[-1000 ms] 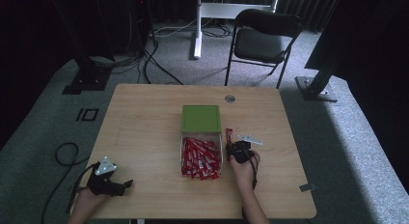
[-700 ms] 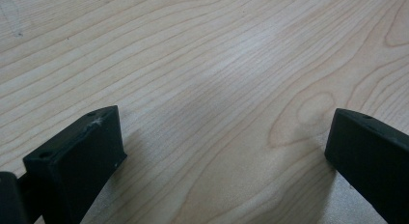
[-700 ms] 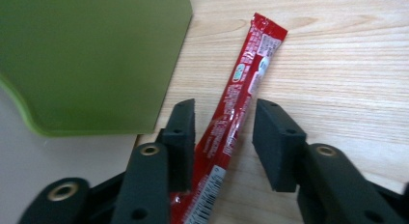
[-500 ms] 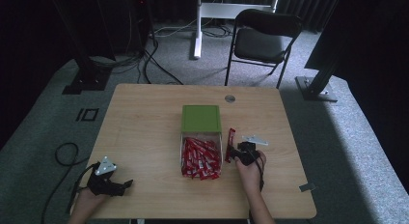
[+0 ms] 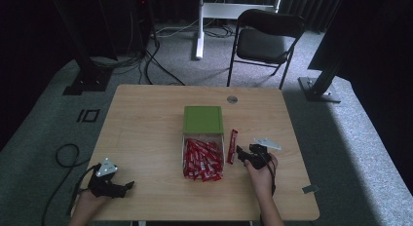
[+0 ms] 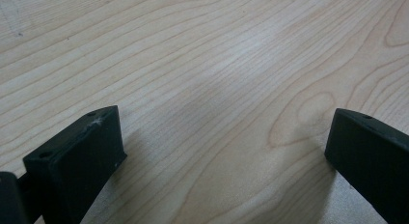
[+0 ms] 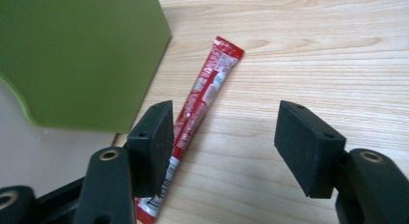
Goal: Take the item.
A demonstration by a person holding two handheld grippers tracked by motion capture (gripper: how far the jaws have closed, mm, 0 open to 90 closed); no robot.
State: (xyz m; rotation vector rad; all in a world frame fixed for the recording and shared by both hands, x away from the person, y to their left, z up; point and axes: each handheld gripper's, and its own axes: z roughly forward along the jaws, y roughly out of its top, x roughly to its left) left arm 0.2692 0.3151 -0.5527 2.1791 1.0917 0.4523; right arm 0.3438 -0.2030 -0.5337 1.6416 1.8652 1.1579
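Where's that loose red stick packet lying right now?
In the high view the red packet lies flat on the table, just right of the clear box of packets, beside the open right gripper.

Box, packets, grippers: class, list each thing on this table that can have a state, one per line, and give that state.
Green lid: slid back, box part open.
Box: open, holding a pile of red packets.
Single red packet: flat on the table, outside the box, ungripped.
Right gripper: open, fingers apart, beside the packet.
Left gripper: open over bare wood.
Folding chair: unfolded, empty.
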